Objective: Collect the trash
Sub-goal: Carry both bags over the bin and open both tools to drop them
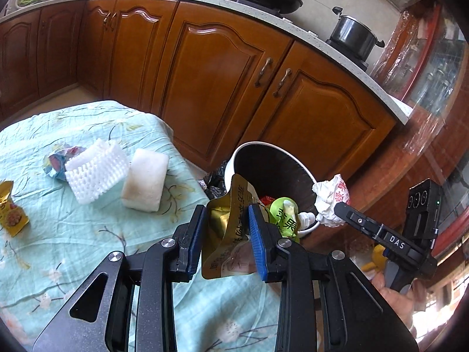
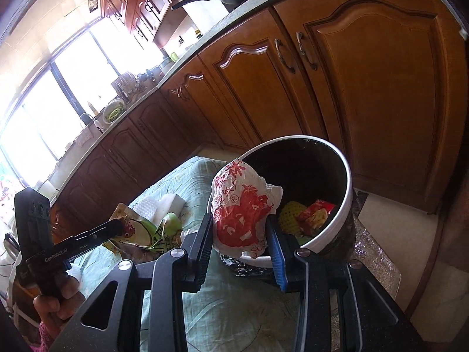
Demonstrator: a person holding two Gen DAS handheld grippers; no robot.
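- Left tongs: clamped on a gold foil pouch with a green spouted panel, held at the near rim of the bin.
- Right tongs: clamped on a crumpled white wrapper with red print, held just over the near rim of the bin.
- Bin: round, white rim, dark inside, standing off the bench's far right corner in front of the wooden cabinets. Inside it: a yellow mesh piece and a red wrapper.
- Bench: covered by a pale green floral cloth. On it, toward the left: white foam fruit net, white sponge block just beside it, a colourful wrapper behind the net, a yellow packet at the left edge.
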